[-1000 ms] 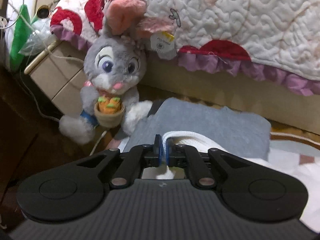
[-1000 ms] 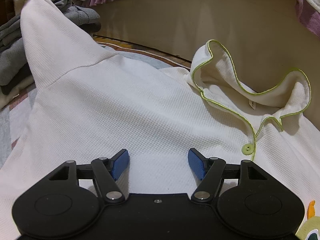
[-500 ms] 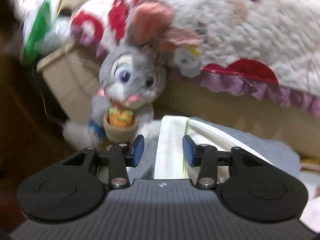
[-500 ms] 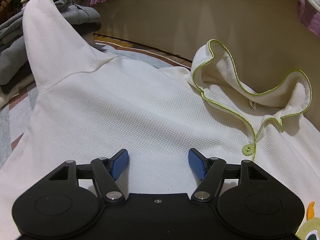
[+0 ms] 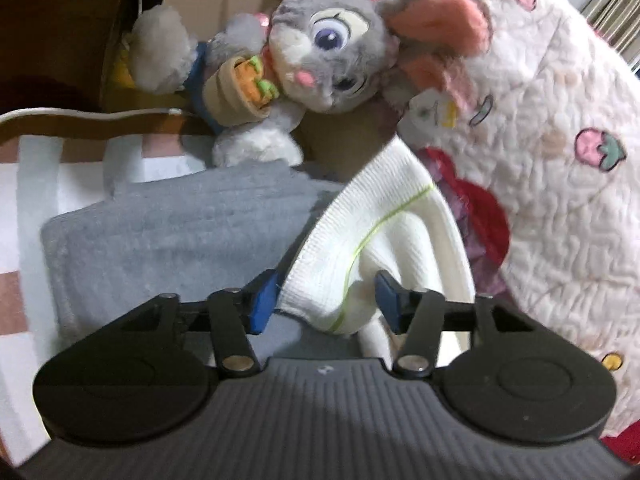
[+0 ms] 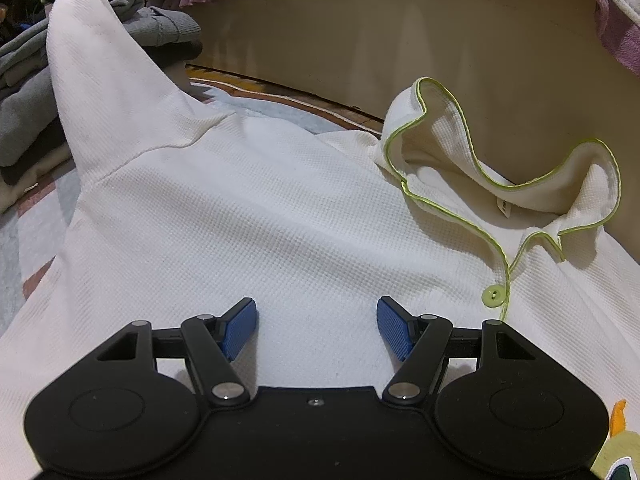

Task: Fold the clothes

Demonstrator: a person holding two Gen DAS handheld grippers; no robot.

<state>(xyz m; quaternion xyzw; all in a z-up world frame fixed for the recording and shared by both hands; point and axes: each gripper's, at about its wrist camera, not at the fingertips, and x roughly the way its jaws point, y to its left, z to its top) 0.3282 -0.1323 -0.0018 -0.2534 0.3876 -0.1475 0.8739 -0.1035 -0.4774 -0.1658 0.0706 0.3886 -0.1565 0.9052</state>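
A white waffle-knit shirt (image 6: 256,208) with lime-green piping lies spread on the floor, its collar (image 6: 500,168) standing up at the right and a green button (image 6: 494,293) below it. Its left sleeve (image 6: 100,76) rises toward the upper left. In the left wrist view the sleeve cuff (image 5: 360,240) lies loose between the spread blue pads of my left gripper (image 5: 326,304), which is open. My right gripper (image 6: 316,328) is open too and hovers low over the shirt's chest, holding nothing.
A grey plush rabbit (image 5: 320,40) leans against the bed frame. A folded grey garment (image 5: 180,224) lies under the cuff. A quilted bedspread (image 5: 560,160) hangs at the right. A pile of grey clothes (image 6: 32,92) sits left of the shirt, with the bed's wooden side (image 6: 400,48) behind.
My left gripper went from shut on the sleeve cuff to open, and it swung so the view tilted. The raised sleeve has dropped a little. My right gripper has stayed put.
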